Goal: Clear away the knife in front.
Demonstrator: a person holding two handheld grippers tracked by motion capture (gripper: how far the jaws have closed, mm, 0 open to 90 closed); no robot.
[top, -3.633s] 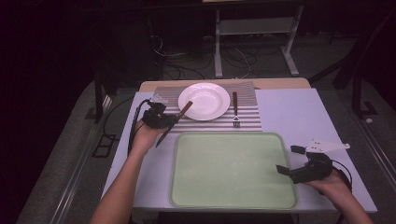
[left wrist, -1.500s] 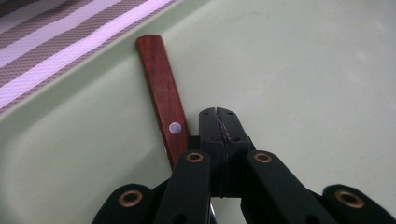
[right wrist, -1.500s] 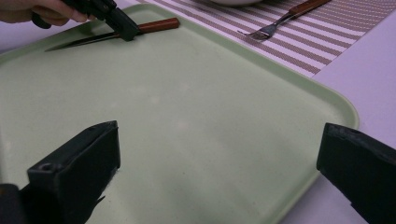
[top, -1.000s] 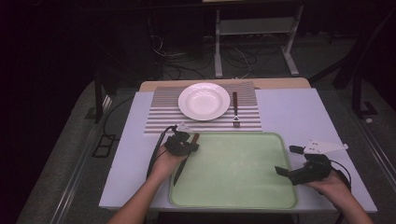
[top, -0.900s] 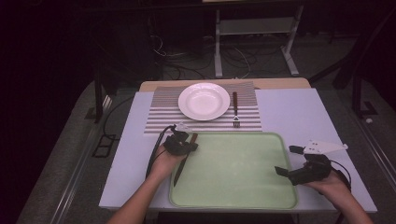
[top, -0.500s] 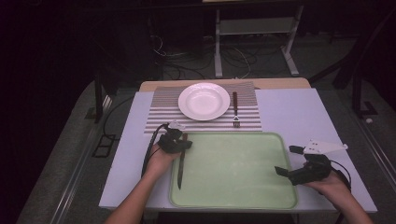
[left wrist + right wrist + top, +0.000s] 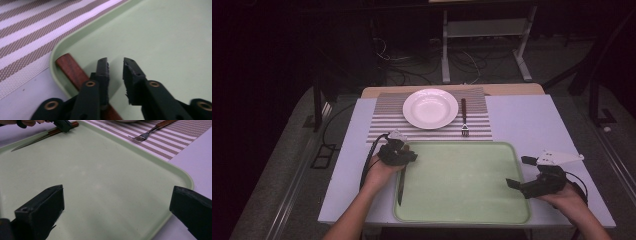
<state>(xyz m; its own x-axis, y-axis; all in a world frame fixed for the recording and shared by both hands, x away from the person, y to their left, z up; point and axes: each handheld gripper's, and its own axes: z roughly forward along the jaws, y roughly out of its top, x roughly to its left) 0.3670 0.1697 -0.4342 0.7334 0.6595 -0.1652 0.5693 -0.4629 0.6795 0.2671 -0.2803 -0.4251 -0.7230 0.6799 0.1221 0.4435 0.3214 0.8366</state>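
The left gripper (image 7: 404, 154), fingers just parted, has released the wooden-handled knife (image 7: 401, 181), seemingly resting on the pale green plastic tray (image 7: 462, 175); the right gripper (image 7: 518, 172) is wide open.

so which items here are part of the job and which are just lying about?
In the job:
knife, lying in the tray
green tray
left gripper, jaws just opened, apart beside the knife handle

Lying about:
white plate
fork
striped placemat
right gripper, open

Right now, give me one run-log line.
left gripper: jaws just opening, knife released on tray | right gripper: open over tray | fork: on placemat
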